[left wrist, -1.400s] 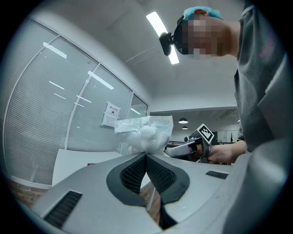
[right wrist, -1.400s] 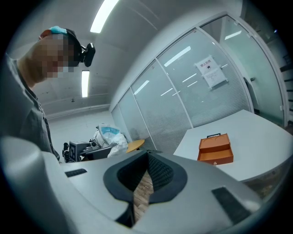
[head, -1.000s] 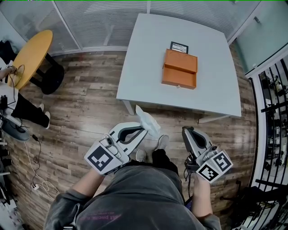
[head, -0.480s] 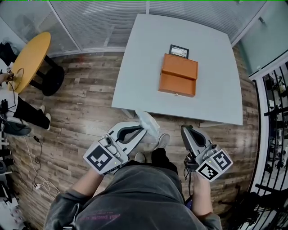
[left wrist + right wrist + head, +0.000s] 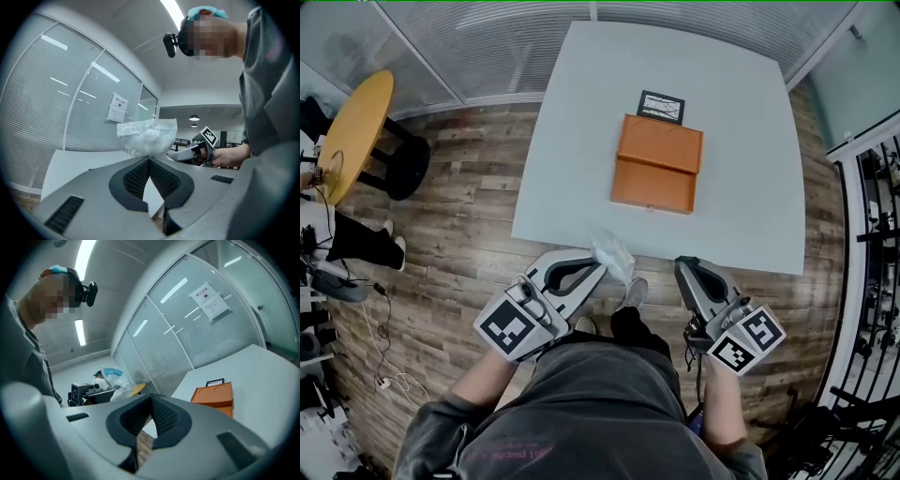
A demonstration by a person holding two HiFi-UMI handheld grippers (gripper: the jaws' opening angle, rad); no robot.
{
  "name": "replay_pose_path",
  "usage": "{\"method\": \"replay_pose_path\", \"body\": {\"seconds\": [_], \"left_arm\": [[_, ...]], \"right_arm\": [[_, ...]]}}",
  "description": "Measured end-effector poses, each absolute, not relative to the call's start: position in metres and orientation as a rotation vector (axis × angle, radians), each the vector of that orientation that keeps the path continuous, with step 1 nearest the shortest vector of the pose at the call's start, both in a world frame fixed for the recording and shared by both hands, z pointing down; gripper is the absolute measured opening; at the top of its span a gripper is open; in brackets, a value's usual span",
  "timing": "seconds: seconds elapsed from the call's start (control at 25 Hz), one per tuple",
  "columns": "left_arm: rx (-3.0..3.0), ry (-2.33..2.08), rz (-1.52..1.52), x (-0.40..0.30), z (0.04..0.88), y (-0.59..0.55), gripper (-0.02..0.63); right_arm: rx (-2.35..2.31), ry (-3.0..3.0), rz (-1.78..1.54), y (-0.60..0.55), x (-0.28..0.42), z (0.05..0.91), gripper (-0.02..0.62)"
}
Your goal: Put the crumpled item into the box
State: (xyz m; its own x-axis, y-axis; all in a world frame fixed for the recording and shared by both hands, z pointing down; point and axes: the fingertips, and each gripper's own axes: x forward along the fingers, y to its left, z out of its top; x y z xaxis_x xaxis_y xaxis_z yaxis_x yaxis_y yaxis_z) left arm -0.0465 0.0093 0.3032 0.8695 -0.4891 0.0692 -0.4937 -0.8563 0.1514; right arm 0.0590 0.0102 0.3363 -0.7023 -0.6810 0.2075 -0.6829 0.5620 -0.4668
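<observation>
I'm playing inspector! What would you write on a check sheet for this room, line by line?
Surface: white table.
Job's things: orange box on the table, looks closed; crumpled white item in the left claw, by the table's near edge, not yet in the box.
Clutter: small framed card just behind the box.
Grippers: left claw shut on the crumpled white item; right claw shut, holding nothing.
Cables: white cables on the floor, far left.
Surroundings: wood floor, round yellow table, glass wall with blinds.
</observation>
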Motion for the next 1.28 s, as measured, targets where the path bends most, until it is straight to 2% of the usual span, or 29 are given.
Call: {"method": "replay_pose_path", "body": {"seconds": [0.68, 1.28], "left_arm": [[2.820, -0.890, 0.125, 0.028, 0.315, -0.084, 0.014], [2.810, -0.917, 0.220, 0.055, 0.331, -0.109, 0.014]], "right_arm": [[1.069, -2.802, 0.922, -0.084, 0.133, 0.358, 0.002], [1.060, -2.821, 0.946, -0.109, 0.166, 0.366, 0.002]]}}
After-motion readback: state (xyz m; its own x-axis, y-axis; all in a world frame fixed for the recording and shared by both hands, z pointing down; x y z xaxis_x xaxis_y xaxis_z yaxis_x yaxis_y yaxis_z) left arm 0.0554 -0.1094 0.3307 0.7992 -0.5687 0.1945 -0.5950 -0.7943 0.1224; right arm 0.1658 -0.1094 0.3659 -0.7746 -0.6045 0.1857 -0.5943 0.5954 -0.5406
